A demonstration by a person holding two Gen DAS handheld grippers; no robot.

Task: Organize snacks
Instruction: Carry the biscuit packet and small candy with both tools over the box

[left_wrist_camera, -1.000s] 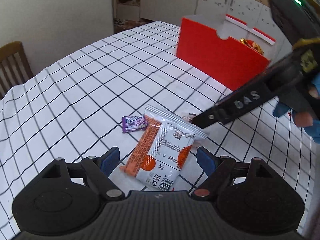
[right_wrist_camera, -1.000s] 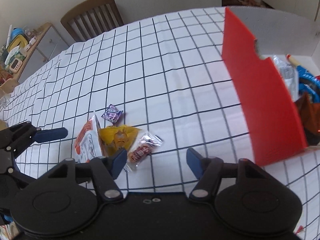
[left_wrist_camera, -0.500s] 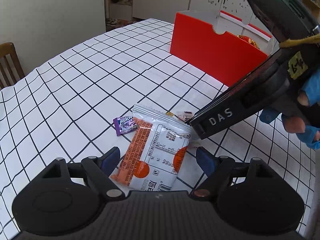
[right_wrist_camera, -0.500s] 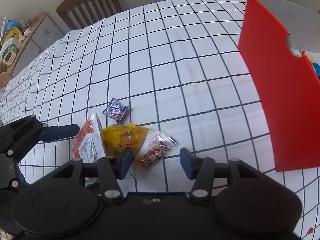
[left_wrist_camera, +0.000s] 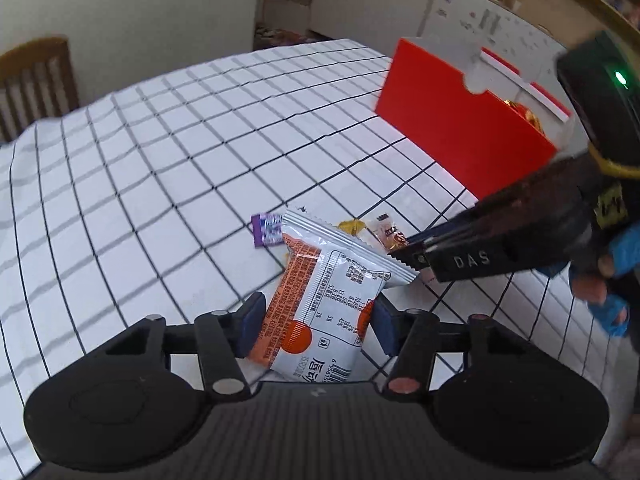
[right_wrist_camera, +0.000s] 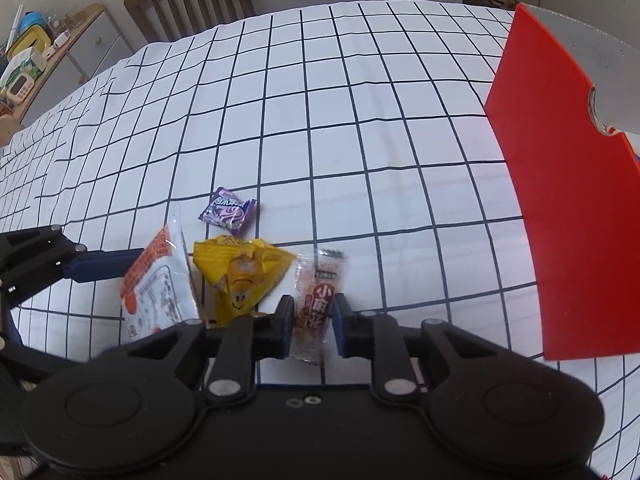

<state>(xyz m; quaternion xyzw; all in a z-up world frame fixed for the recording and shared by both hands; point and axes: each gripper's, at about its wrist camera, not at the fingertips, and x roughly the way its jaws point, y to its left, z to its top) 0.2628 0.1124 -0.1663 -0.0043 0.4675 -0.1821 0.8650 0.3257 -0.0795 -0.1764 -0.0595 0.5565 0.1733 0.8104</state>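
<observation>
Several snacks lie together on the checked tablecloth. My left gripper (left_wrist_camera: 316, 326) has closed its jaws on the white-and-orange packet (left_wrist_camera: 324, 304), which also shows in the right wrist view (right_wrist_camera: 158, 292). My right gripper (right_wrist_camera: 310, 326) has closed its jaws on the small clear packet with a red label (right_wrist_camera: 318, 304), seen in the left wrist view too (left_wrist_camera: 390, 234). A yellow packet (right_wrist_camera: 240, 274) lies between them and a purple candy (right_wrist_camera: 228, 212) just beyond. The red box (right_wrist_camera: 572, 208) stands to the right, with snacks inside (left_wrist_camera: 524, 114).
A wooden chair (right_wrist_camera: 192, 0) stands at the table's far edge. A wooden sideboard with small items (right_wrist_camera: 48, 60) is at the left. White cabinets (left_wrist_camera: 400, 4) line the back wall. Checked tablecloth (right_wrist_camera: 320, 120) stretches beyond the snacks.
Both grippers moved down and forward onto the snack pile and their jaws closed: the left on the white-and-orange packet, the right on the small red-label packet.
</observation>
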